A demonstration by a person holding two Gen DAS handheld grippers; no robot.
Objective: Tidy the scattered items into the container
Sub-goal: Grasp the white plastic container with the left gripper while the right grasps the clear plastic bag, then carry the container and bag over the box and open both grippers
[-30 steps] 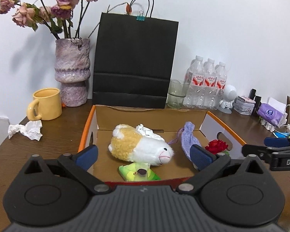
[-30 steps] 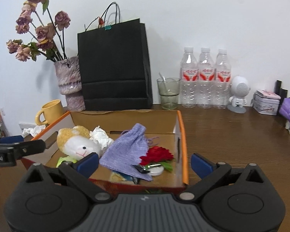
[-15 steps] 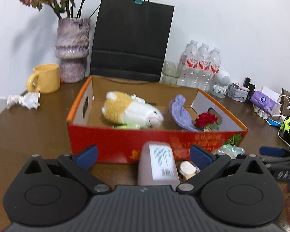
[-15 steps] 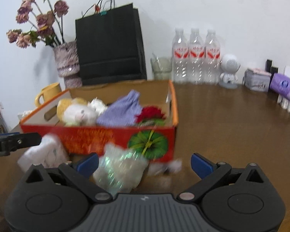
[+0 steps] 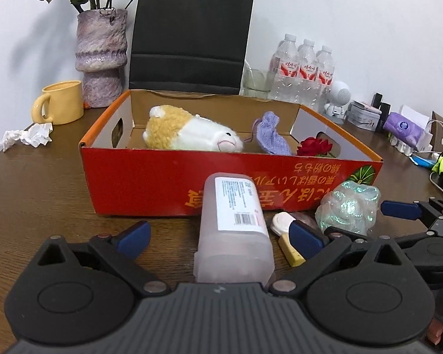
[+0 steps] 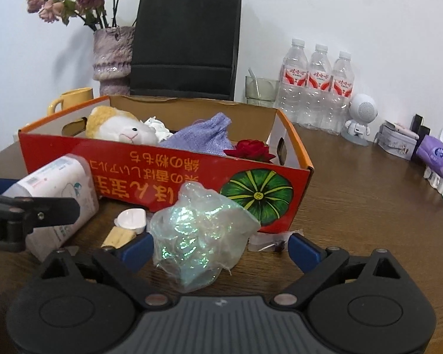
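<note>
Lying on the table before the orange box (image 5: 138,185), the frosted bottle (image 5: 233,230) sits between the left gripper (image 5: 218,233)'s wide jaws, stiff and slick; grip mid-body. Rightward, the iridescent wrap (image 6: 198,236), light and crushable, sits within the right gripper (image 6: 221,249)'s just-narrowing, still-wide jaws; the bottle's base is hidden.

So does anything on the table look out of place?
Yes. The translucent bottle lies on its side outside the red box, beside a crumpled iridescent wrapper. A crumpled tissue sits near the yellow mug.

Two low wrist views, close before the shared red box (image 5: 138,183)
</note>
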